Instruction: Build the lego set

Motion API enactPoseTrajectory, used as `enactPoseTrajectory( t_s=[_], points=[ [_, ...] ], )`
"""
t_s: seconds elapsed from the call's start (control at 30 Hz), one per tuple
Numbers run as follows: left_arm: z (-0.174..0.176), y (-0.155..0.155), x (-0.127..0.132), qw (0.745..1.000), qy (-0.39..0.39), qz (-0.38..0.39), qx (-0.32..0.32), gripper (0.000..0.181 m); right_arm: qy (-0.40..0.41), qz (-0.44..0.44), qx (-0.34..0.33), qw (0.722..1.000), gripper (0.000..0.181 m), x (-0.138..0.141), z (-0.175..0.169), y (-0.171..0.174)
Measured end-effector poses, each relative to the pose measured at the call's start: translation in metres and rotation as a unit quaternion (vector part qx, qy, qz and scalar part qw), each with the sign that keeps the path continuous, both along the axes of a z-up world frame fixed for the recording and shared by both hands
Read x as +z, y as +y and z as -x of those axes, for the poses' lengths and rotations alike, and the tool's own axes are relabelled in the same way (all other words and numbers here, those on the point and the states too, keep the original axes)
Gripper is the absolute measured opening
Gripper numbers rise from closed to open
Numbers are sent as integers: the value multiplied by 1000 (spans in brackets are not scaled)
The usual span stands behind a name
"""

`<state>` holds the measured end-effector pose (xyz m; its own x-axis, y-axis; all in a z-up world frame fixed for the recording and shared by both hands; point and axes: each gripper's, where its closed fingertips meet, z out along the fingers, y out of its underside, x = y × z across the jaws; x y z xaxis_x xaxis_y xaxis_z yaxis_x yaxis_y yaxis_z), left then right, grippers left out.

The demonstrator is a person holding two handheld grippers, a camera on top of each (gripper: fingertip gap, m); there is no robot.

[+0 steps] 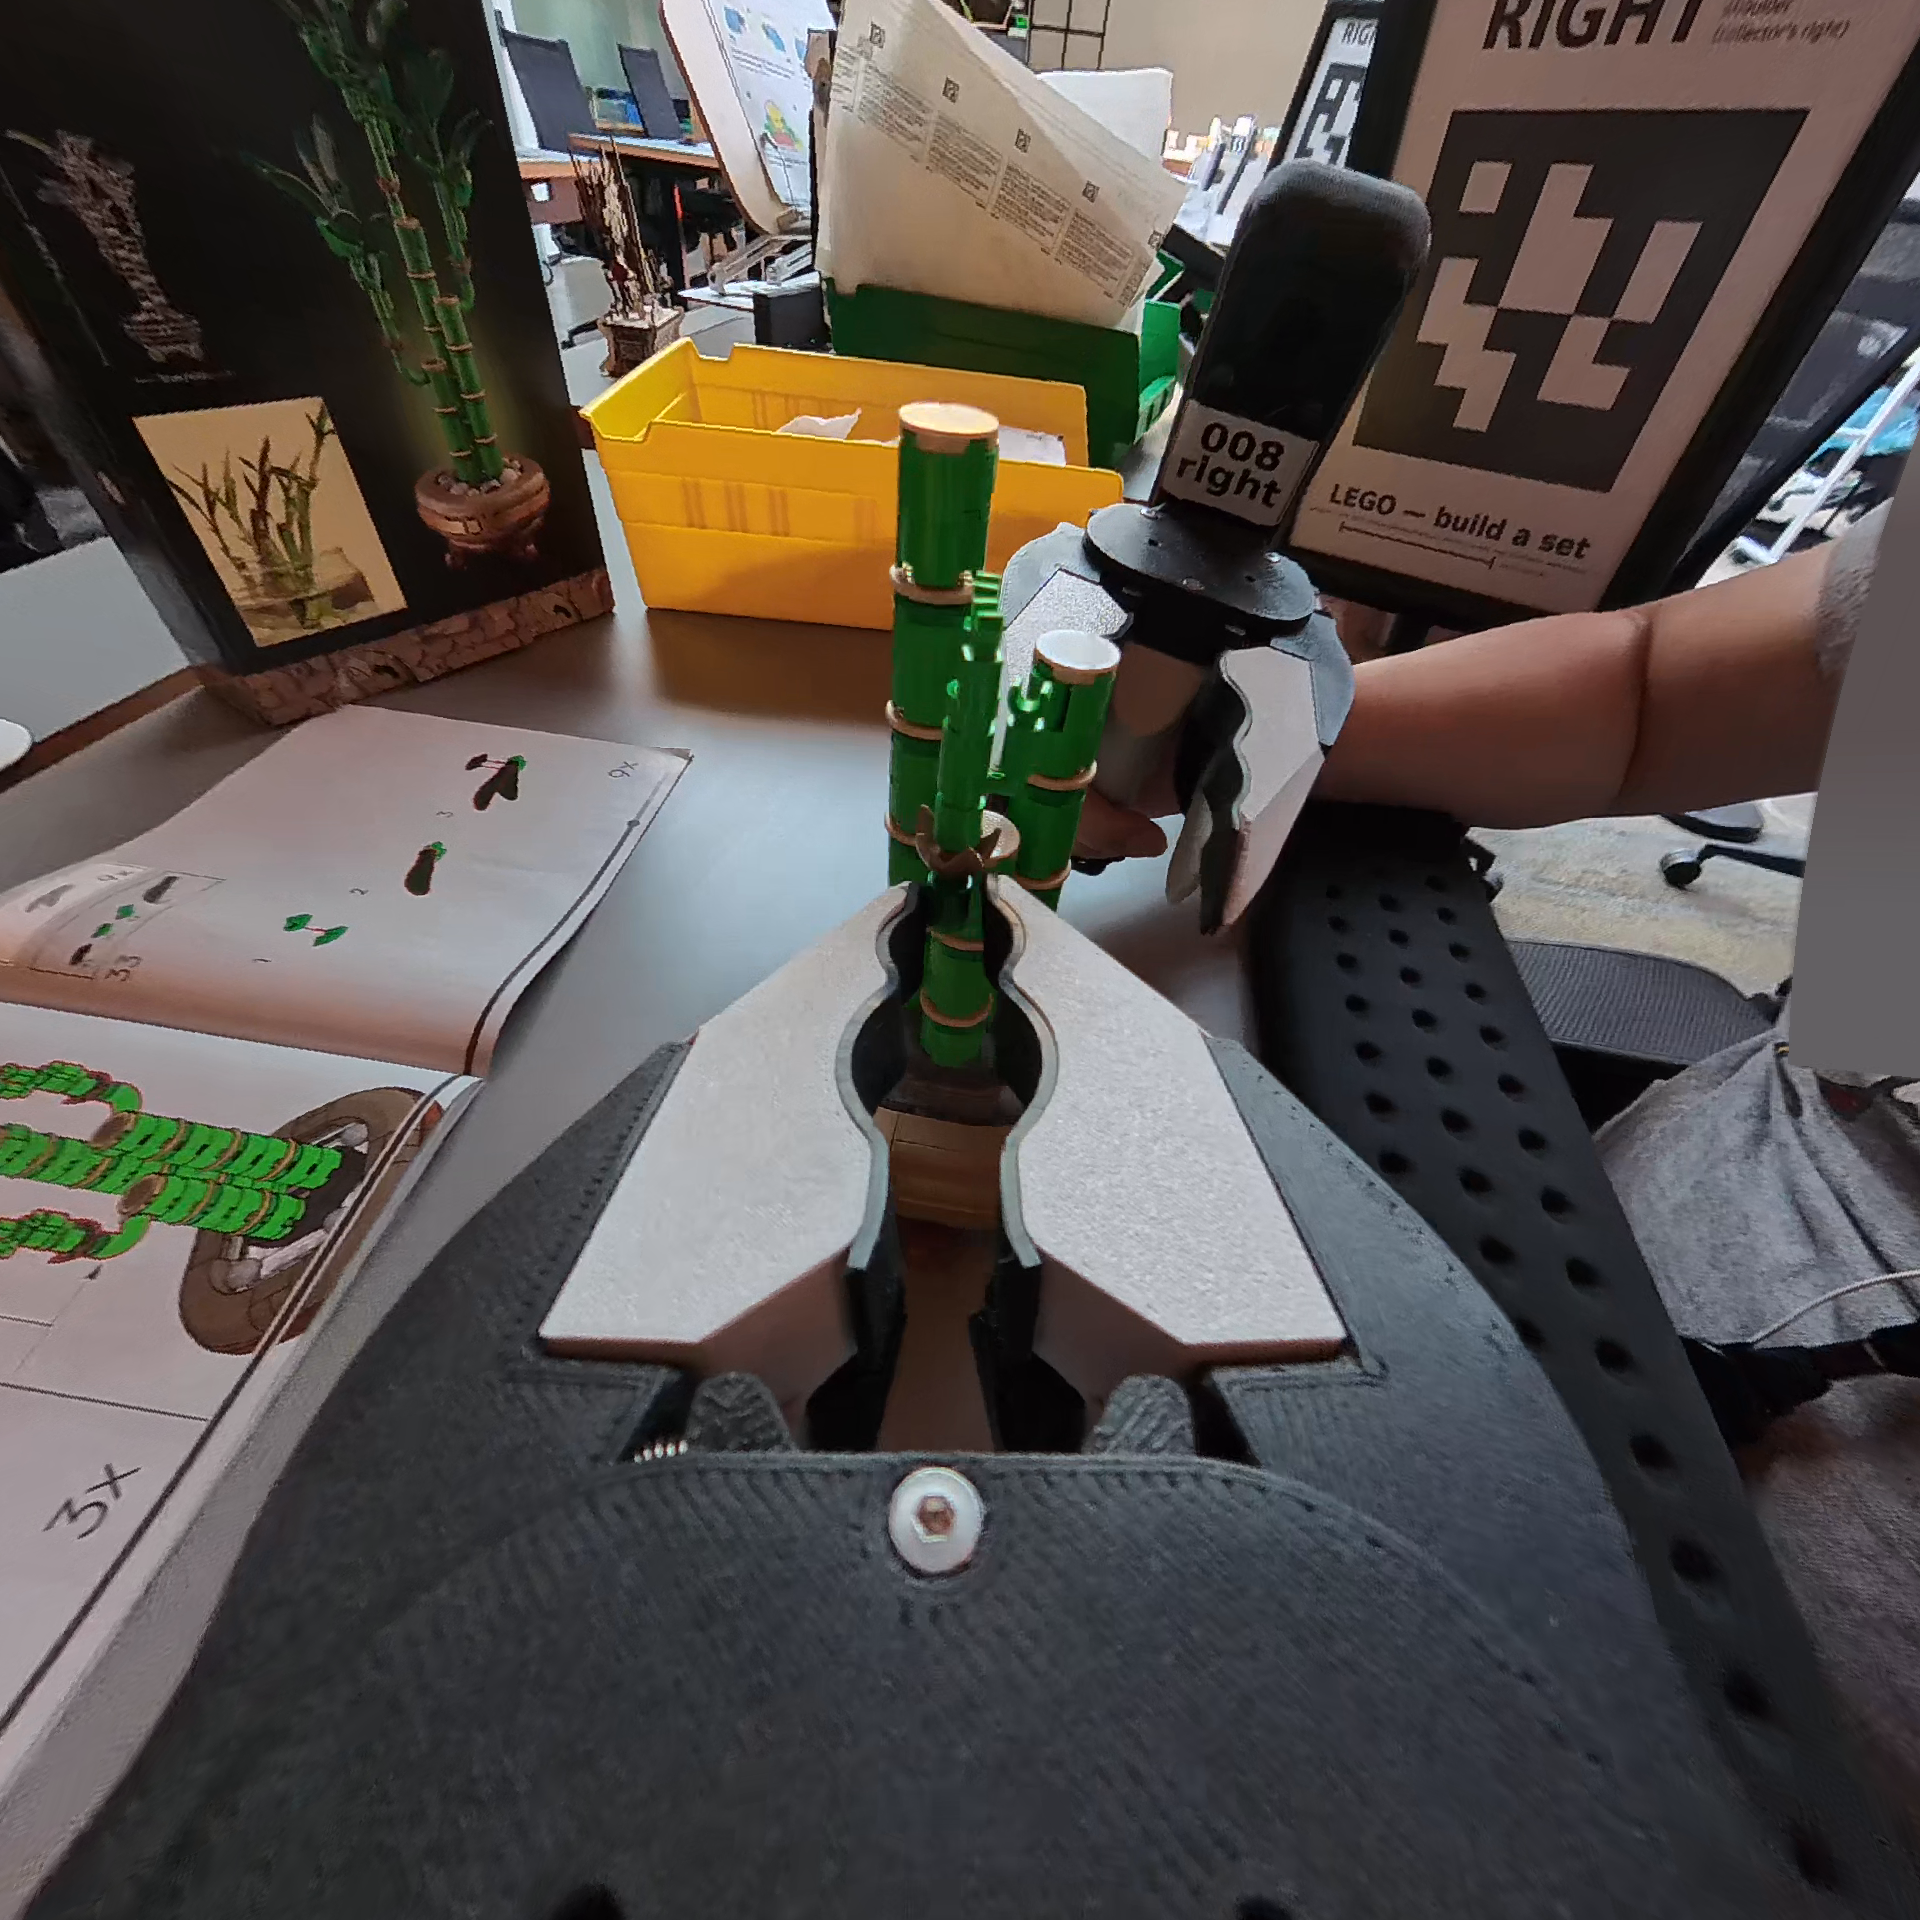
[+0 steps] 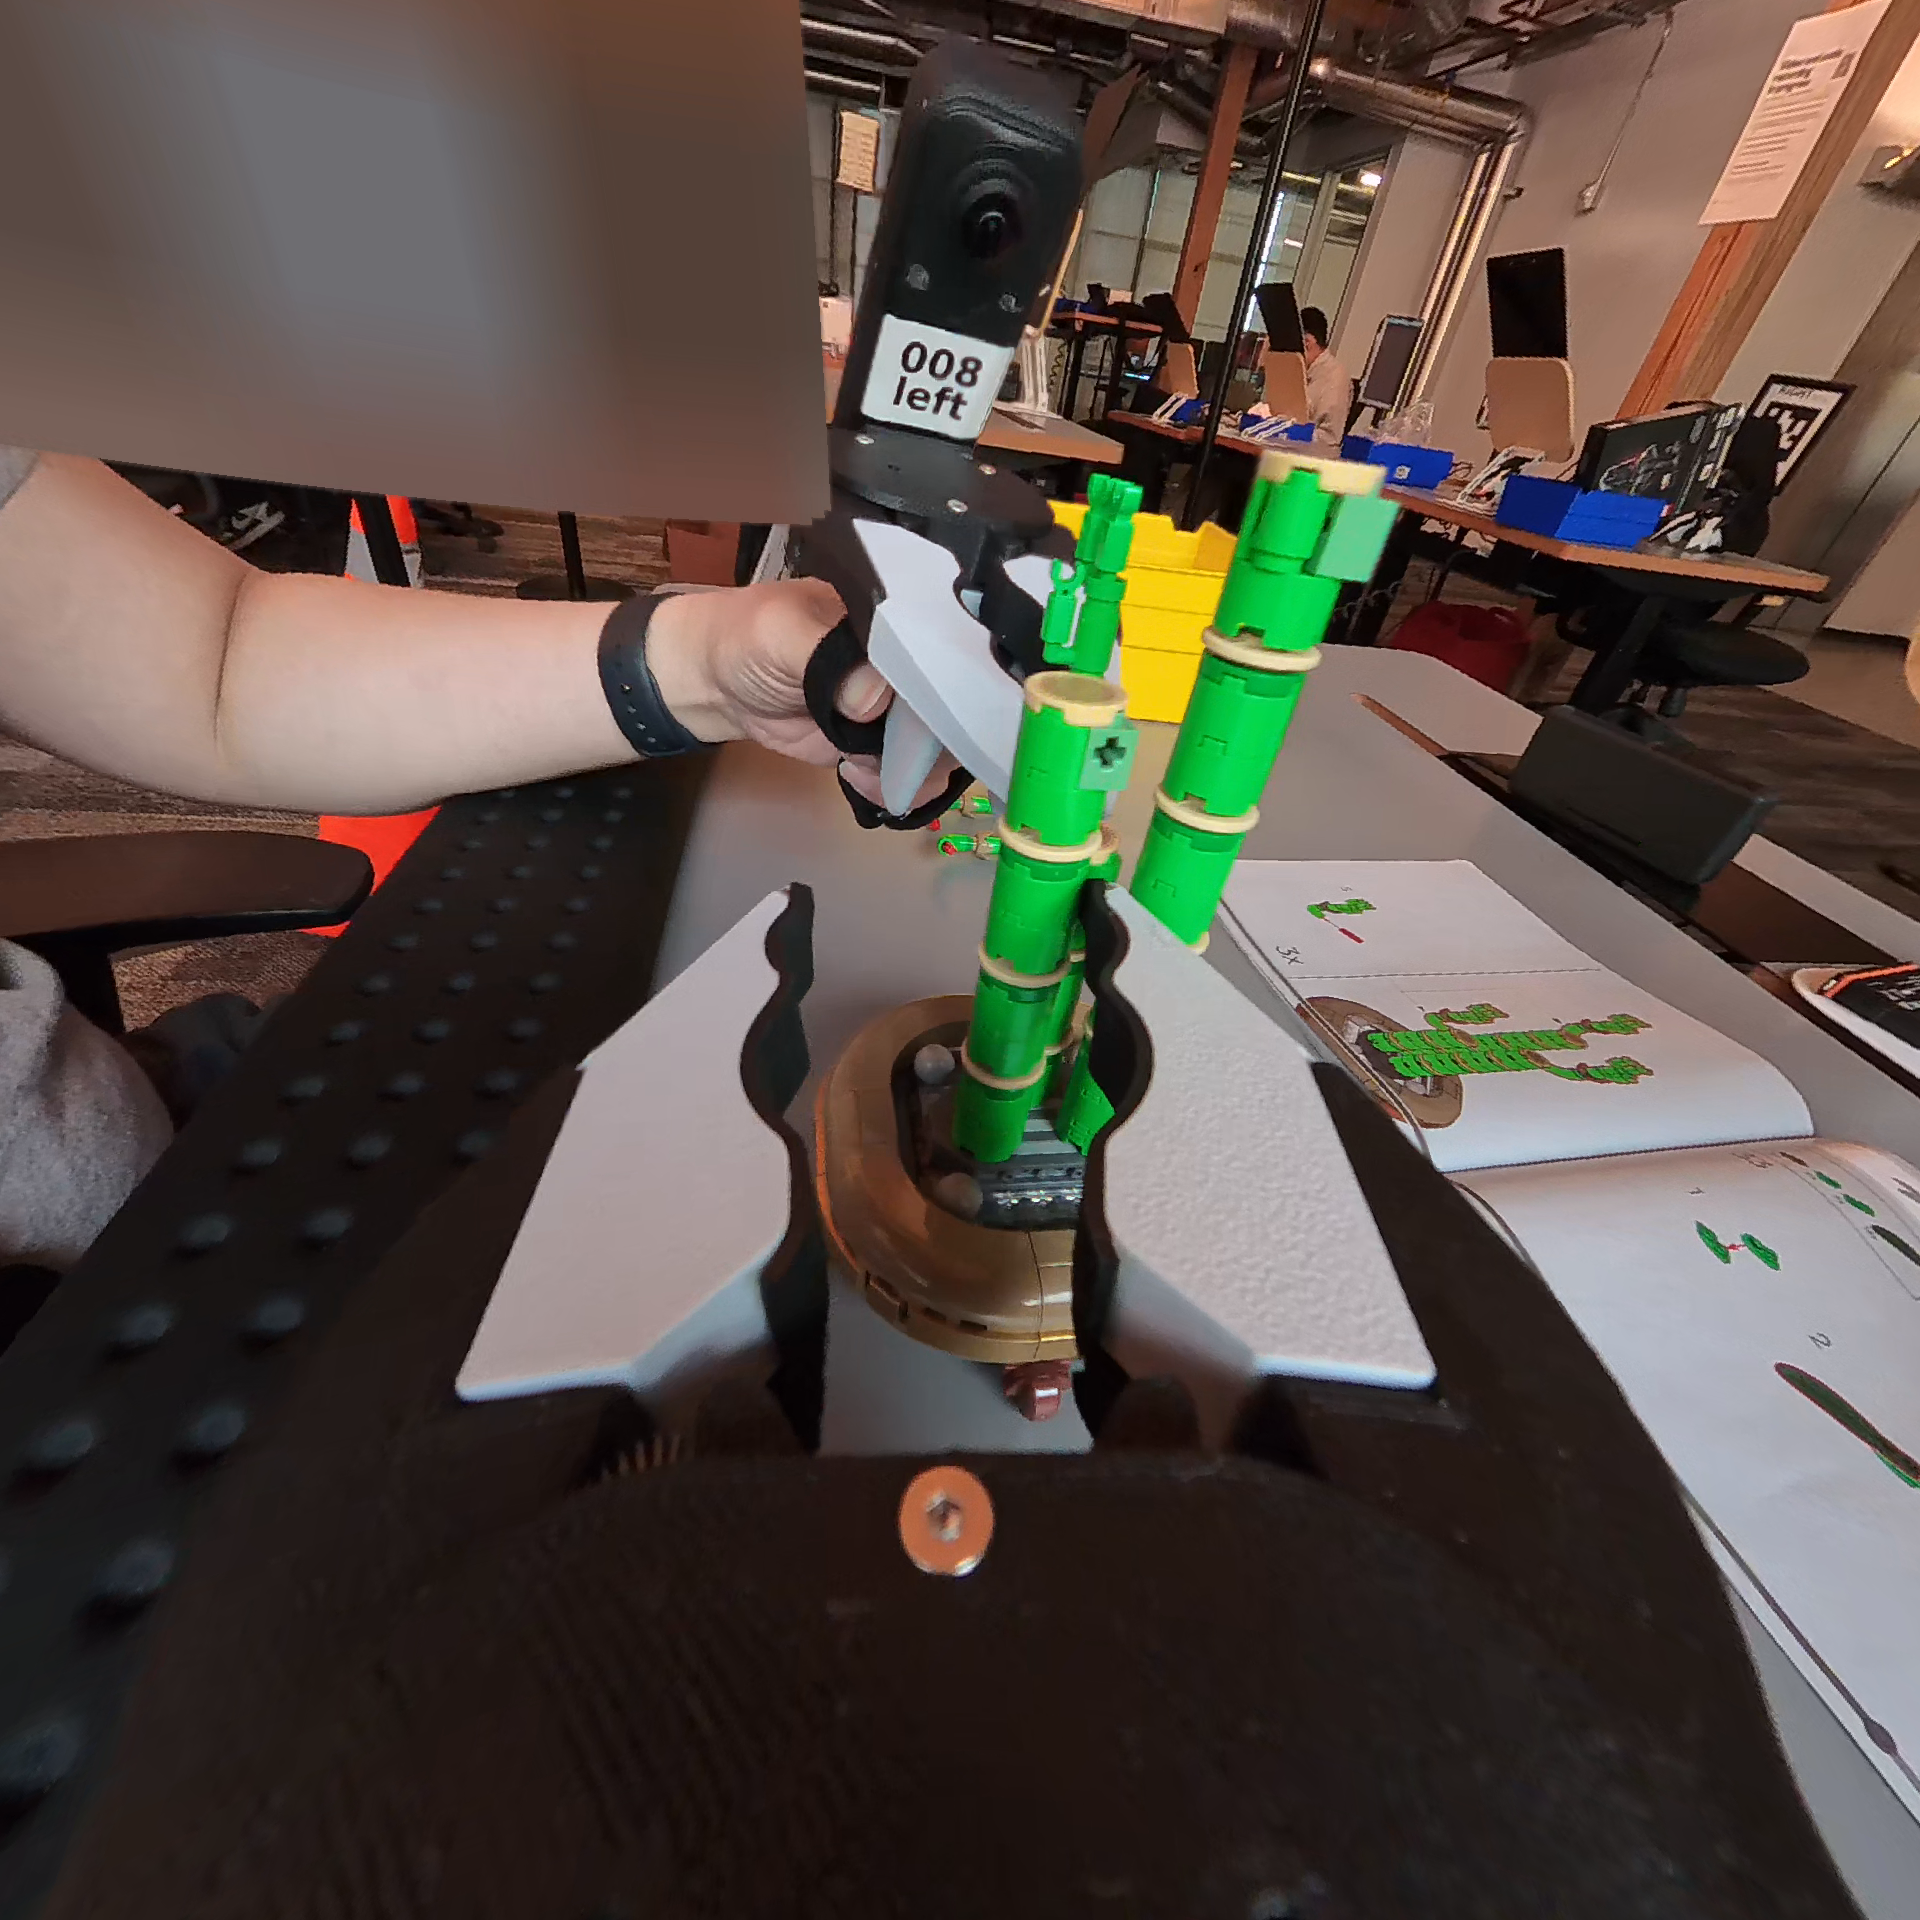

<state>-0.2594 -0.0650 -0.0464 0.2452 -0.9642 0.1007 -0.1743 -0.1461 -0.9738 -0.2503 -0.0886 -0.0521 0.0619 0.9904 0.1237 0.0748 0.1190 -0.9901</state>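
Note:
A bamboo model stands in a brown pot on the table: a tall green stalk, a short stalk and a thin green stem between them. My left gripper is shut on the thin stem just above the pot. It also shows in the right wrist view, behind the short stalk. My right gripper is closed onto the pot's sides, its right finger against the stalks. In the left wrist view it sits right of the model.
The open instruction booklet lies beside the model, the set's box stands behind it. A yellow bin sits behind the model. Small loose green pieces lie near the left gripper. A black perforated armrest runs along the table edge. Left and right tips are no more than a few centimetres apart.

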Motion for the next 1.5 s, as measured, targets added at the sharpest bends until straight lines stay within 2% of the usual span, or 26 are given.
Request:
enactPoseTrajectory(
  t_s=[0.4,0.97,1.07,1.2,1.27,1.4,1.5],
  points=[
    [5,1,0,1000,-21,6,13,7,-4,-5,-24,1000,61,-1,2,-4],
    [6,2,-2,1000,-12,-1,19,7,-3,5,-38,999,57,1,2,-2],
    [7,2,-11,1000,-1,17,21,25,-1,5,-49,999,58,3,-2,-1],
    [11,1,-23,999,11,41,16,30,19,20,-71,997,58,10,-13,-1],
    [15,4,-32,998,24,54,24,35,25,47,-115,992,58,11,-22,8],
    [20,10,-47,994,36,96,34,45,-45,135,-220,965,58,-20,-43,21],
    [18,12,-54,991,32,127,34,60,-117,226,-241,936,60,-53,-47,8]
  ],
)
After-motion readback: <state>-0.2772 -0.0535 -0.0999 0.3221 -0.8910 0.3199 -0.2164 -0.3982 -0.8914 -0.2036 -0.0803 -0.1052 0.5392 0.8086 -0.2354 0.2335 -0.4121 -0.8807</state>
